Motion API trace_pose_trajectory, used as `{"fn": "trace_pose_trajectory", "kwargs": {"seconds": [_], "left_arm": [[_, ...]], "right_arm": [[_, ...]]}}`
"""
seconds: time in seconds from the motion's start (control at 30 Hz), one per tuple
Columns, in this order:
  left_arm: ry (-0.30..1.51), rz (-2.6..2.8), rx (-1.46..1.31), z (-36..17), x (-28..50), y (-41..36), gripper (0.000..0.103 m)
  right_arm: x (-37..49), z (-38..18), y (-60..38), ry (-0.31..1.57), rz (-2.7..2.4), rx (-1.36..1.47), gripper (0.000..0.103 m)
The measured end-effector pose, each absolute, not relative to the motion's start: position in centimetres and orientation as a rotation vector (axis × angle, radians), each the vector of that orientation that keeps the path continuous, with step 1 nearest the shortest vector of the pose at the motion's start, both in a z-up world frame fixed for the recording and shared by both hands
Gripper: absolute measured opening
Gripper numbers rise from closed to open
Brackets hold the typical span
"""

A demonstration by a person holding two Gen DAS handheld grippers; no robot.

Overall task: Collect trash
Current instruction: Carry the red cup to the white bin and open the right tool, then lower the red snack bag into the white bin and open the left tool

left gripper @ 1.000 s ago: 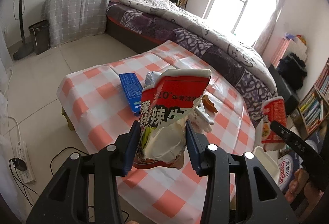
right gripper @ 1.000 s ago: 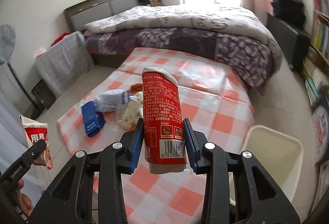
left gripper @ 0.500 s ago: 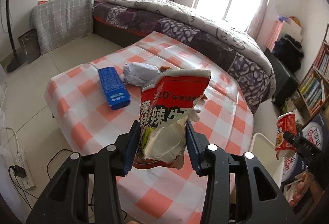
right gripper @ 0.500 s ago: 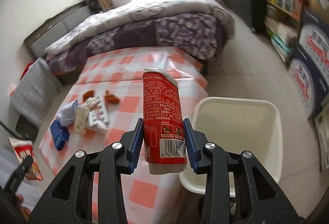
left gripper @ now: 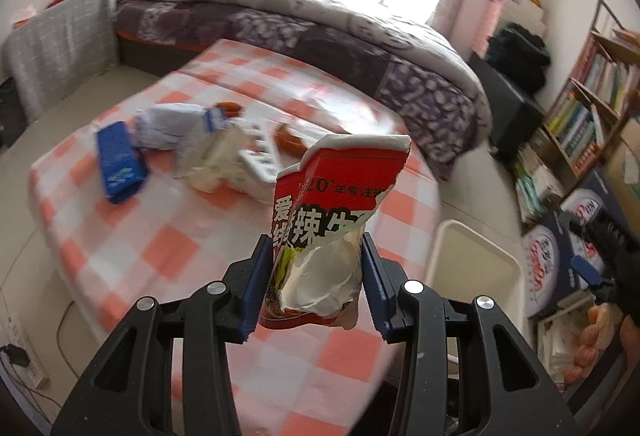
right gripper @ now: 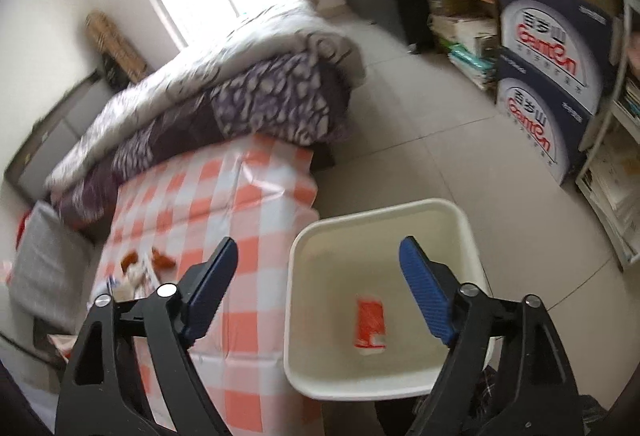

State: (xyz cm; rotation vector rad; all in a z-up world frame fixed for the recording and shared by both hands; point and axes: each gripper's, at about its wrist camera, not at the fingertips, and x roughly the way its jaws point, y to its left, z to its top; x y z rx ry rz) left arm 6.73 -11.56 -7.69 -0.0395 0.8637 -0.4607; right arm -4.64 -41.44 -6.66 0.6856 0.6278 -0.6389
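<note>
My left gripper (left gripper: 316, 276) is shut on a torn red and white snack bag (left gripper: 332, 224), held upright above the checkered table (left gripper: 168, 244). My right gripper (right gripper: 320, 276) is open and empty above the cream bin (right gripper: 372, 215). A red wrapper (right gripper: 371, 322) lies inside the bin. The bin (left gripper: 472, 260) also shows in the left wrist view, right of the table. A blue box (left gripper: 118, 161), a crumpled white and blue wrapper (left gripper: 172, 125), a white tray (left gripper: 260, 163) and orange scraps (left gripper: 290, 139) lie on the table.
A bed (left gripper: 300, 15) with a purple and grey quilt stands behind the table. Bookshelves (left gripper: 592, 107) and stacked printed cartons (right gripper: 556, 75) stand at the right. A grey checked cover (left gripper: 56, 43) is at the left. A power strip (left gripper: 20, 360) lies on the floor.
My right gripper has opened over the bin and the red wrapper has dropped into it. My left gripper with the snack bag has swung right, toward the bin.
</note>
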Motion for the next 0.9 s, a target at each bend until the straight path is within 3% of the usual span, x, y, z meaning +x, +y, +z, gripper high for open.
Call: {"fn": "trace_pose_trajectory", "kwargs": {"seconds": [0.47, 0.53, 0.6, 0.9], "left_arm": [[0.978, -0.796, 0.026, -9.6, 4.0, -24.7, 0.048], [1.004, -0.854, -0.004, -9.6, 3.9, -25.8, 0.065], [1.020, -0.892, -0.052, -9.6, 3.9, -26.6, 0.074], [1.018, -0.851, -0.072, -9.5, 5.0, -24.7, 0.077]], "right_arm": [[-7.6, -4.6, -44.4, 0.471, -0.705, 0.728, 0.081], [-7.9, -4.3, -44.6, 0.457, -0.716, 0.724, 0.081], [-8.2, -4.1, -44.9, 0.439, -0.725, 0.723, 0.081], [-7.7, -3.7, -43.8, 0.427, -0.699, 0.694, 0.085]]}}
